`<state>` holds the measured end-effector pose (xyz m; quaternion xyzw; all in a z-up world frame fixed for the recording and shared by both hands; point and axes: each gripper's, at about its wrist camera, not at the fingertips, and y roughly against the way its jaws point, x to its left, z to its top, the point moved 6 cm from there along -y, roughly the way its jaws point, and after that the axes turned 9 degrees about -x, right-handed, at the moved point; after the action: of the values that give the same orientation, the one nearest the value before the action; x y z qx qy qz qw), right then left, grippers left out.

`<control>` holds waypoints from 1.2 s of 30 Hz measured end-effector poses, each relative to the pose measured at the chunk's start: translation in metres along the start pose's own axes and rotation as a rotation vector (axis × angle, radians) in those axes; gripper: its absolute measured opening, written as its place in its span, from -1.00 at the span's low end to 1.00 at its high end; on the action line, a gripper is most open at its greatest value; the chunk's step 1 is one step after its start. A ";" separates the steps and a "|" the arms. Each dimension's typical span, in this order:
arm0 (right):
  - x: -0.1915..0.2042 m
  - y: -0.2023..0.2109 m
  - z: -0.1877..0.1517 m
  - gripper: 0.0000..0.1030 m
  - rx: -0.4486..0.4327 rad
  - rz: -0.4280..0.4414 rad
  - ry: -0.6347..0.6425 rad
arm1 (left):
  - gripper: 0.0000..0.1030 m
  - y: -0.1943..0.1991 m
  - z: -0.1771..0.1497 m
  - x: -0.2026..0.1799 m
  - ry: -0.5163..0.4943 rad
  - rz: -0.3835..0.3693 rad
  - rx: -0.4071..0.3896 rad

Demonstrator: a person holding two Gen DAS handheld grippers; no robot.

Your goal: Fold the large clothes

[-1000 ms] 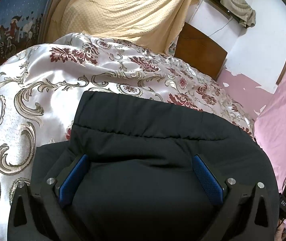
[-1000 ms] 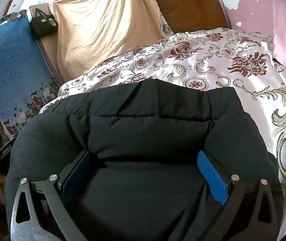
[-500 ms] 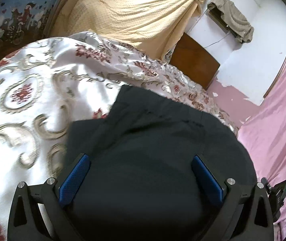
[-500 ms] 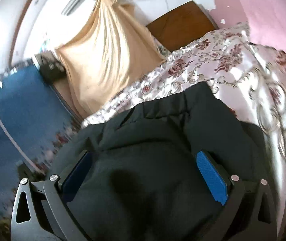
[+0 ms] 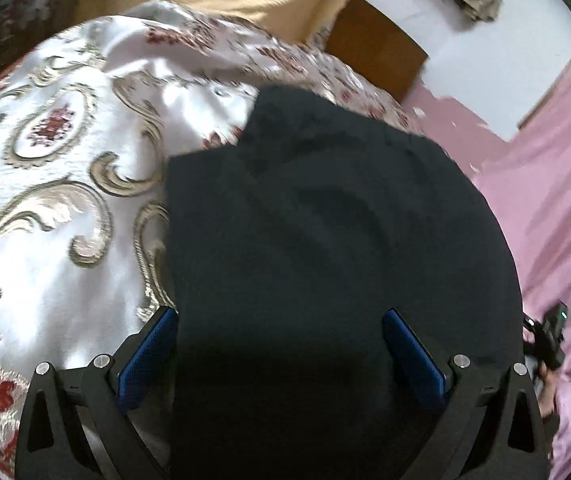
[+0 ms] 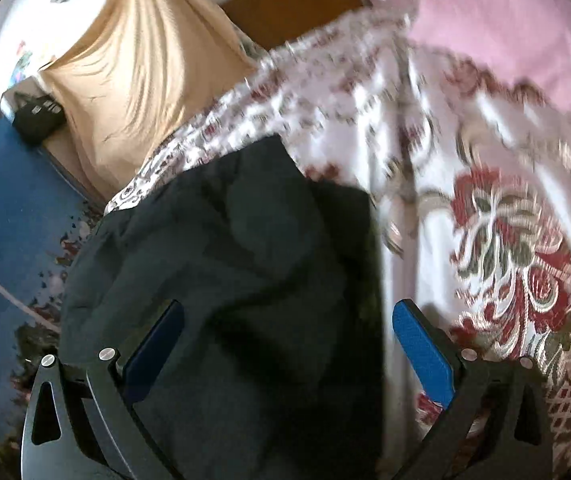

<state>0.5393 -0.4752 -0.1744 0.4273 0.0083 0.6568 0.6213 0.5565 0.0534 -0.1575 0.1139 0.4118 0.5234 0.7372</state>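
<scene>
While hidden leftward, black bag [image 6: 37, 120] in right-wrist view.

Readable text: none is being made out in either wrist view.
Small black bag on the wooden ledge [image 6: 38, 119]: pale marks are being shown on its front, too blurred to be read.
Small black device at the edge of the pink fabric [image 5: 550, 337]: a lit green dot is being shown, with no legible lettering.
Colourful picture on the white wall [image 6: 22, 65]: no wording is being resolved.
</scene>
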 end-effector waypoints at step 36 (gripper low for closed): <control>0.032 -0.073 -0.004 0.98 0.131 0.307 0.085 | 1.00 -0.007 -0.007 -0.006 -0.037 -0.147 -0.056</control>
<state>0.6002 -0.4308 -0.1988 0.4350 0.0119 0.7593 0.4838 0.5554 0.0436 -0.1637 0.0724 0.3908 0.4770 0.7839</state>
